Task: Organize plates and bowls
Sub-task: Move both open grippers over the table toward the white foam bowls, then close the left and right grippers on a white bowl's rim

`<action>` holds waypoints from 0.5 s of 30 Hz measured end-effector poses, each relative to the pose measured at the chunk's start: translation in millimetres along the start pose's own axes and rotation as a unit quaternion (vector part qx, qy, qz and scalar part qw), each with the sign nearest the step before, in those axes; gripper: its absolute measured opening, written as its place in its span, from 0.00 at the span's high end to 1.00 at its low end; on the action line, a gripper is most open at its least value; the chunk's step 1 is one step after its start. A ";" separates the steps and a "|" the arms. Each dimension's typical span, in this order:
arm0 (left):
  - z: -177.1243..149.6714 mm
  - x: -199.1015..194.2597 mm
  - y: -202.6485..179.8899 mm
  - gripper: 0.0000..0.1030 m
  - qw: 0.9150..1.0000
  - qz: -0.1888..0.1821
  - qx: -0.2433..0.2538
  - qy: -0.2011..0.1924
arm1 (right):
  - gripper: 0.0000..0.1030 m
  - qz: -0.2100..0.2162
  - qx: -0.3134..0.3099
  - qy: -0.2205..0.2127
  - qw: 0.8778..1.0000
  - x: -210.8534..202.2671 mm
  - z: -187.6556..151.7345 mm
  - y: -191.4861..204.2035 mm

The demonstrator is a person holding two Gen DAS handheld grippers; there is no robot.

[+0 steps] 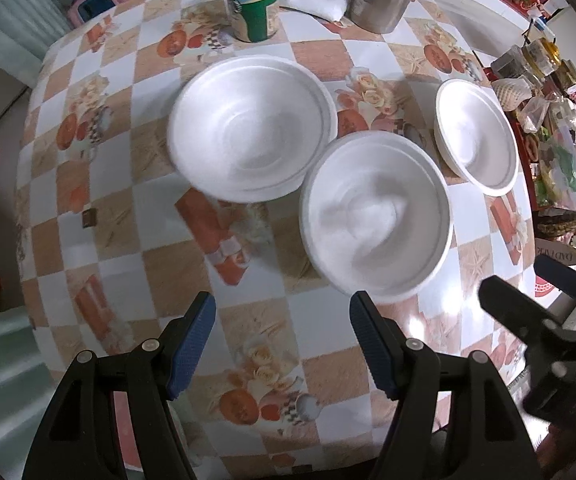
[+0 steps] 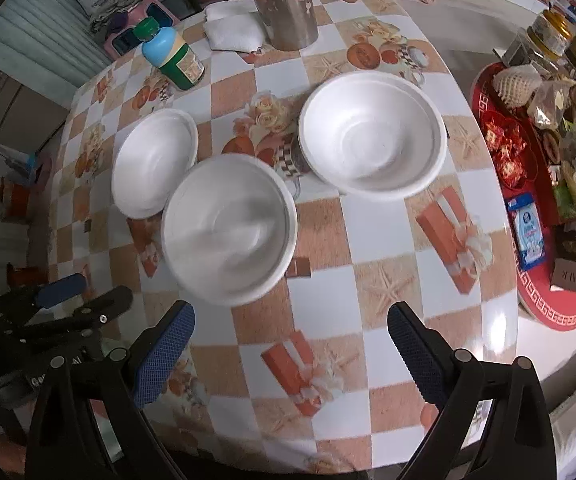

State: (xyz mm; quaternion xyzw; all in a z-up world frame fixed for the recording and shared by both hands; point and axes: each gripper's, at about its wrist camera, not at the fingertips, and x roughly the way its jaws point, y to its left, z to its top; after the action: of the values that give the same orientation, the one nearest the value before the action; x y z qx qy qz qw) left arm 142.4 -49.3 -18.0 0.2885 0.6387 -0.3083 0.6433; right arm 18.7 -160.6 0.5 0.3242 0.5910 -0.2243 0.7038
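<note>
Three white foam bowls stand on the checked tablecloth (image 1: pixel 120 184). In the left wrist view the left bowl (image 1: pixel 250 128) is far left, the middle bowl (image 1: pixel 375 216) is nearest, and the right bowl (image 1: pixel 475 136) is far right. In the right wrist view they are the left bowl (image 2: pixel 154 162), the middle bowl (image 2: pixel 230 228) and the right bowl (image 2: pixel 371 134). My left gripper (image 1: pixel 282 316) is open and empty, just short of the middle bowl. My right gripper (image 2: pixel 289 330) is open and empty, near the table's front edge, right of the middle bowl.
A blue-and-green bottle (image 2: pixel 174 58), a folded white cloth (image 2: pixel 234 28) and a pink-grey pillar (image 2: pixel 284 0) stand at the back. A red tray (image 2: pixel 559 312) with packets and jars sits right of the table. The table's front edge (image 2: pixel 487 420) is close to the grippers.
</note>
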 end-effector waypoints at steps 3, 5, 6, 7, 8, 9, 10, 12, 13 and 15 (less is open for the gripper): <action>4.3 6.8 -0.6 0.31 1.000 0.006 0.000 0.004 | 0.05 -0.007 -0.013 0.008 1.000 10.8 8.0 5.3; 6.0 10.8 2.2 0.31 1.000 0.006 -0.005 0.008 | 0.05 -0.009 -0.023 0.014 1.000 17.6 12.0 9.1; 6.8 12.6 4.3 0.32 1.000 0.005 -0.008 0.010 | 0.05 -0.009 -0.026 0.018 0.999 21.4 14.1 9.8; 7.4 13.7 5.5 0.35 1.000 0.005 -0.010 0.010 | 0.05 -0.007 -0.027 0.023 0.999 24.5 15.8 10.3; 8.0 14.5 6.1 0.37 1.000 0.005 -0.009 0.010 | 0.05 -0.005 -0.027 0.026 0.999 26.9 17.1 10.6; 8.8 15.9 6.5 0.41 1.000 0.006 -0.008 0.011 | 0.05 -0.002 -0.029 0.029 0.999 29.1 18.4 10.7; 9.6 17.1 6.4 0.44 1.000 0.007 -0.006 0.013 | 0.05 -0.001 -0.030 0.030 0.999 30.7 19.4 10.9; 10.5 18.9 6.2 0.45 1.000 0.007 -0.003 0.014 | 0.05 0.000 -0.029 0.032 0.999 33.6 21.0 9.6; 11.0 19.7 5.8 0.46 1.000 0.006 -0.002 0.015 | 0.05 0.000 -0.026 0.033 0.999 34.8 21.8 8.7; 11.9 22.1 4.5 0.48 1.000 0.003 0.001 0.018 | 0.10 -0.001 -0.019 0.035 0.999 37.3 23.6 6.0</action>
State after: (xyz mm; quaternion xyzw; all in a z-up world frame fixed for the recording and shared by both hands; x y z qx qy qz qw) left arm 153.4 -56.1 -40.0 0.2966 0.6493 -0.3015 0.6321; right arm 46.5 -171.0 -32.7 0.3176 0.6199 -0.2023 0.6884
